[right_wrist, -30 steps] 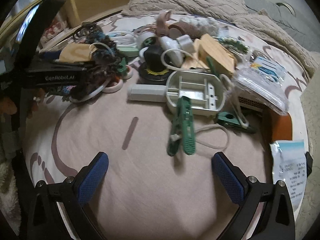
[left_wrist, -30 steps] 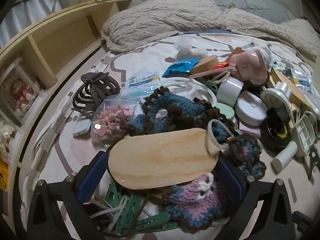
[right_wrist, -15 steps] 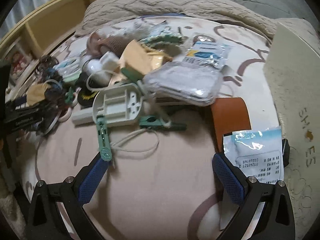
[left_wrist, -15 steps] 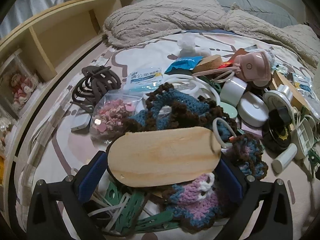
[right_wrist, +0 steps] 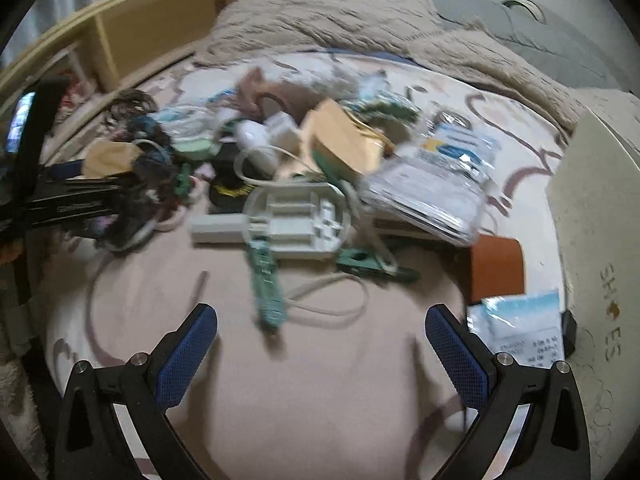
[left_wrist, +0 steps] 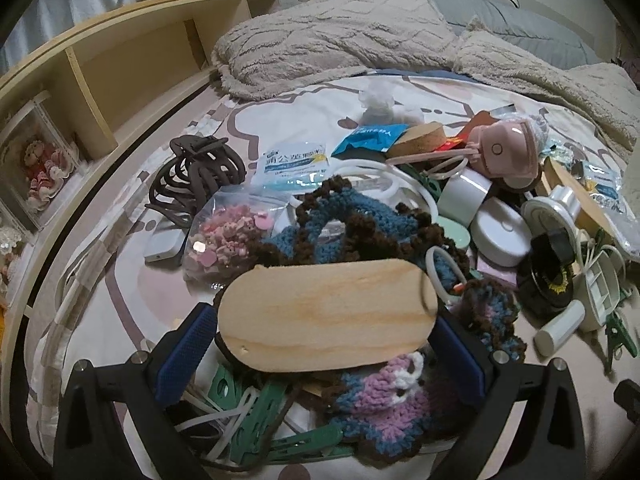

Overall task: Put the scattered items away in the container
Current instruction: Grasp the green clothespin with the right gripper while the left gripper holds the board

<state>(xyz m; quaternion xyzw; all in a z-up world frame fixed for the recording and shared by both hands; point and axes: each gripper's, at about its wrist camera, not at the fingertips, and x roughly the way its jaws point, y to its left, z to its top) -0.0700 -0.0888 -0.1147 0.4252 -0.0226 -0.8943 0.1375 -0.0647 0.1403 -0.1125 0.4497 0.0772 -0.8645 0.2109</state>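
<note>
My left gripper (left_wrist: 326, 326) clamps the wooden oval (left_wrist: 326, 314); my right gripper (right_wrist: 320, 340) hangs open over bare bedspread (right_wrist: 312, 392).

The oval sits flat across my left fingers, their blue pads (left_wrist: 186, 350) pressing its two ends, above a crochet piece (left_wrist: 380, 412) and green clips (left_wrist: 256, 416). The rest of the clutter (right_wrist: 296, 184) lies ahead of my empty right gripper, a green clip (right_wrist: 266, 280) nearest. The pale container (right_wrist: 596, 264) stands at my right, just beside a blue-and-white packet (right_wrist: 524, 328).
</note>
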